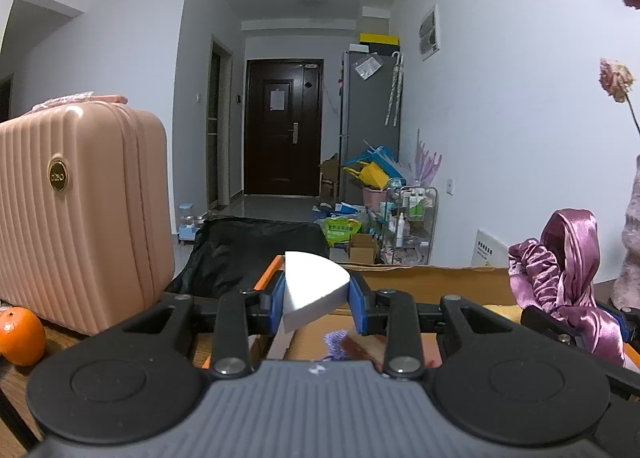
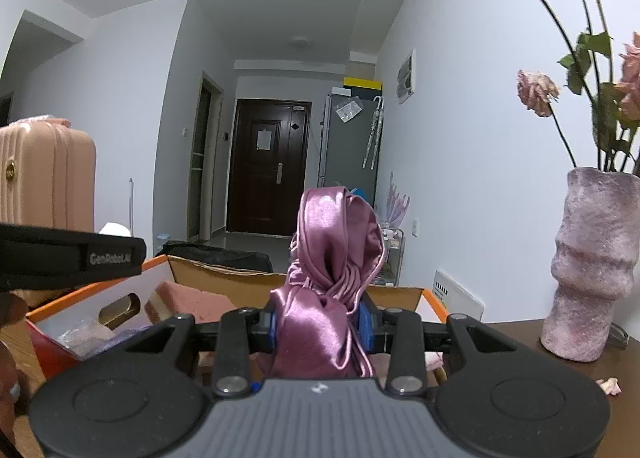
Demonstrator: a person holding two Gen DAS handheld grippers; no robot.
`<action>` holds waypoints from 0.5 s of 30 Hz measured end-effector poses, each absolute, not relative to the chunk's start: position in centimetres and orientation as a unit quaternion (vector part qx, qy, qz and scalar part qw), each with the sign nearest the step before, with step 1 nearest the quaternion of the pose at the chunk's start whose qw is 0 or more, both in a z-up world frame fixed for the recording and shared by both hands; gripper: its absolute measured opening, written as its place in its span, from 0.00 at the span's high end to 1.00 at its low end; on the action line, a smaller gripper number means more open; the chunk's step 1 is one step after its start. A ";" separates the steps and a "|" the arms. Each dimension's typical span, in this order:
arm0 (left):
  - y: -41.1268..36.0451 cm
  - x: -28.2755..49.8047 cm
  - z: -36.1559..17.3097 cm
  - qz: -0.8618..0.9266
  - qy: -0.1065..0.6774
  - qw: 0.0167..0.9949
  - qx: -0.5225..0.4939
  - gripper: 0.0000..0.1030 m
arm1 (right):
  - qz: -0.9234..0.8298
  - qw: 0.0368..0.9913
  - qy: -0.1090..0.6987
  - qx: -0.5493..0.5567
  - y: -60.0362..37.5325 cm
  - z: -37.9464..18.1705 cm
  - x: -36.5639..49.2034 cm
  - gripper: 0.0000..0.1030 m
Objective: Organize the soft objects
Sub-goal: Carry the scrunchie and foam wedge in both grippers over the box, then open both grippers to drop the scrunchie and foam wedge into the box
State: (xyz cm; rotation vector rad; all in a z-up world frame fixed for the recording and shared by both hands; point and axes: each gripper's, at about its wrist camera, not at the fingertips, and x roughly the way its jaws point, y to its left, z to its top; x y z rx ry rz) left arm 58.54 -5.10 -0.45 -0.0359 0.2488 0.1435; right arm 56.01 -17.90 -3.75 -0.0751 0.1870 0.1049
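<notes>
**Grippers holding sponge and satin cloth above box**

Jaws of the left gripper [image 1: 318, 300] clamp a white, wedge-shaped sponge [image 1: 314, 290] with a curved top edge. Jaws of the right gripper [image 2: 322, 324] pinch a bunched, glossy mauve satin cloth [image 2: 332, 278] that stands up in folds. Both hang over an open cardboard box [image 2: 240, 282] with orange edging. The left gripper's side reads "GenRobot.AI". A pink suitcase [image 1: 76, 214] carries a gold badge, its lettering illegible.

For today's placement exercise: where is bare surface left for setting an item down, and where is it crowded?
Bare dark tabletop lies between the cardboard box and the pink vase, apart from a fallen petal. Crowded: the box interior, and the corner by the pink suitcase and orange.
</notes>
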 end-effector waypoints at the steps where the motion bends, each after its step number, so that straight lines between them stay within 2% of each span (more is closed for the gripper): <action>1: -5.0 58.7 -0.5 0.073 0.125 0.989 -0.019 0.68 | 0.053 0.993 0.093 -0.040 -17.8 -3.8 56.2 0.66; 15: -2.4 62.2 -1.7 0.089 0.164 0.981 -0.047 0.67 | 0.060 0.991 0.107 -0.049 -17.5 -4.2 58.2 0.66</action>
